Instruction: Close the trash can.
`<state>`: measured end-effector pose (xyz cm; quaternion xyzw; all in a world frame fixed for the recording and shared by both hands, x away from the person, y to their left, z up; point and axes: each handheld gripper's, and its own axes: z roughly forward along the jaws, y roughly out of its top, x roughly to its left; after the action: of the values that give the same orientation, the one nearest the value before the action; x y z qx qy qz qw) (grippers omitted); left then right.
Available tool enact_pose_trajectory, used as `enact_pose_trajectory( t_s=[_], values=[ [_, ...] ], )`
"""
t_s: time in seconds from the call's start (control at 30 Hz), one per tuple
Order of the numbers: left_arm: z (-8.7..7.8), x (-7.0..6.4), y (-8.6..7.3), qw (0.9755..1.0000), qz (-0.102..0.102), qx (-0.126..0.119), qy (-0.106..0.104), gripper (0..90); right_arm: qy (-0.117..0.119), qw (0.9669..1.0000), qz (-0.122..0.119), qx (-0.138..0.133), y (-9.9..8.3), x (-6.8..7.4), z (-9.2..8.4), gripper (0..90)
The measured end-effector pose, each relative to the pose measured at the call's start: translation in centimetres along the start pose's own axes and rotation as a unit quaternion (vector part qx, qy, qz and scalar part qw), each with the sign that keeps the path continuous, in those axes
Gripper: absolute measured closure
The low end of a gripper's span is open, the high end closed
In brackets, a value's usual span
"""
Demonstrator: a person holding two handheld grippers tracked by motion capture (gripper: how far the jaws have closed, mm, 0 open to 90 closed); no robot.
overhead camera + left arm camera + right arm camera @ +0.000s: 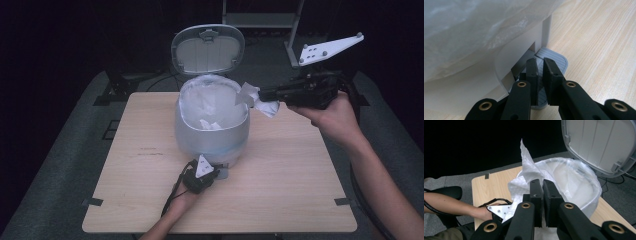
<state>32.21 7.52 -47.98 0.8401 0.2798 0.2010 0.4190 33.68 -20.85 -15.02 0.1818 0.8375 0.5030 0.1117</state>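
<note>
A rounded grey plastic pedal bin [212, 132] stands at the middle of a pale wood-grain desk [280, 185], its oval lid [208, 49] swung upright behind it to show a ribbed white inner face. A thin, crinkled translucent liner bag [192, 102] is folded over the rim, and inside it lies a small crumpled piece of white paper [211, 125]. At the bin's front foot a ridged grey pedal [554, 58] juts out onto the desk. The left gripper [540, 72] rests down on that pedal, its black jaws nearly together with only a narrow gap between them and nothing held; in the high view it sits low against the bin's base, with a hand [182, 200] behind it. The right gripper [267, 95] is held in the air just beside the bin's right rim, its jaws clamped on a crumpled white paper towel [250, 95] with a dimpled, quilted texture. One pointed corner of the towel stands up above the jaws in the right gripper view, and the rest hangs over the edge of the open bin. A white three-cornered plate [327, 48] sits on top of this gripper.
</note>
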Motion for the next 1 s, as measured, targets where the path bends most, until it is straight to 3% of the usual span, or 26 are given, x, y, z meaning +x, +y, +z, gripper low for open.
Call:
enact_pose_trajectory(
  t_s=[1.0],
  values=[
    [0.0, 0.0, 0.0, 1.0, -0.001, 0.0, -0.003, 82.7, 0.012, 0.9999, -0.007, 0.003, 2.2, -0.3, 2.5, 86.2]
  ],
)
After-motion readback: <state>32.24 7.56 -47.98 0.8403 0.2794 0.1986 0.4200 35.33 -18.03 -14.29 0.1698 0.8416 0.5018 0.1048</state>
